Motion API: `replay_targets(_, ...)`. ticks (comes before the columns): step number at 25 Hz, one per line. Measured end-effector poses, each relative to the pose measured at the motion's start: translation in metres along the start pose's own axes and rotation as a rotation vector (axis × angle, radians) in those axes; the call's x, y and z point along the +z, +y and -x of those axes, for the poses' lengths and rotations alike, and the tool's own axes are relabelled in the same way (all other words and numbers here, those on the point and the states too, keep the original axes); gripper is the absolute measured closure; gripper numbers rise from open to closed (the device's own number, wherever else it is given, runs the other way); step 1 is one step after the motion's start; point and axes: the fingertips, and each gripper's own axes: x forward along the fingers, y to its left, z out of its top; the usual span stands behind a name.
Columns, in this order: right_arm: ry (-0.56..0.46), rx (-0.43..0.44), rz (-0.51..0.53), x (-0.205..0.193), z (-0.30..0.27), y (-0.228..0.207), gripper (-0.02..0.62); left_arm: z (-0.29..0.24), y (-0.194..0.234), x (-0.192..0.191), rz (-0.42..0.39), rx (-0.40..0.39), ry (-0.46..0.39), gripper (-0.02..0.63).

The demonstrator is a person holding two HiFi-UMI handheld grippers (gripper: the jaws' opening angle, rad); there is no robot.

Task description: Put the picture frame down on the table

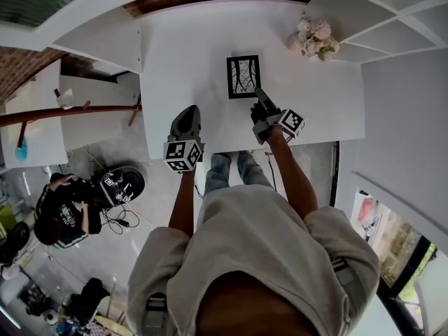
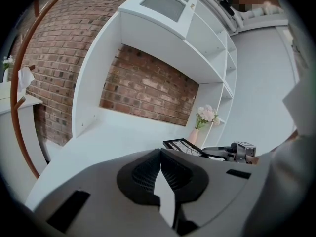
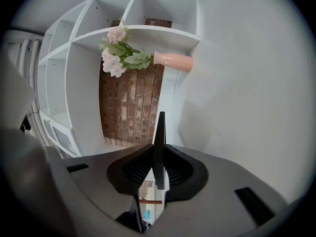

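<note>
A black picture frame (image 1: 243, 75) with a branch drawing lies close to flat over the middle of the white table (image 1: 182, 40). I cannot tell whether it touches the tabletop. My right gripper (image 1: 258, 95) is shut on its near right edge. In the right gripper view the frame (image 3: 159, 137) shows edge-on, pinched between the ribbed pads of the right gripper (image 3: 158, 169). My left gripper (image 1: 187, 112) hovers at the table's front edge, left of the frame, shut and empty. From the left gripper (image 2: 159, 154) the frame (image 2: 183, 145) is ahead to the right, with the right gripper (image 2: 232, 152) behind it.
A pink vase of pale flowers (image 1: 315, 38) stands at the table's far right corner, also seen as the vase (image 3: 173, 60). White shelving (image 1: 392, 19) rises on the right and a brick wall (image 2: 148, 90) at the back. A seated person (image 1: 66, 208) is on the floor, left.
</note>
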Motion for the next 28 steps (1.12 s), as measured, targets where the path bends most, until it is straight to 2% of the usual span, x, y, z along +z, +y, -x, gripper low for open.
replay_targets(10, -0.003, -0.044, -0.01, -0.002, -0.029, -0.017, 0.509, -0.003, 0.002, -0.007, 0.011, 0.007, 0.013, 0.589)
replay_targets(20, -0.026, -0.065, -0.029, -0.001, -0.032, -0.029, 0.508, 0.002, 0.004, -0.012, 0.029, 0.021, 0.013, 0.589)
replay_targets(25, 0.01, -0.101, 0.031, -0.007, -0.032, -0.032, 0.498, 0.002, 0.001, -0.012, 0.029, 0.012, 0.008, 0.589)
replay_targets(28, 0.054, -0.122, 0.081, -0.012, -0.033, -0.032, 0.442, 0.003, 0.001, -0.011, 0.029, 0.01, 0.007, 0.589)
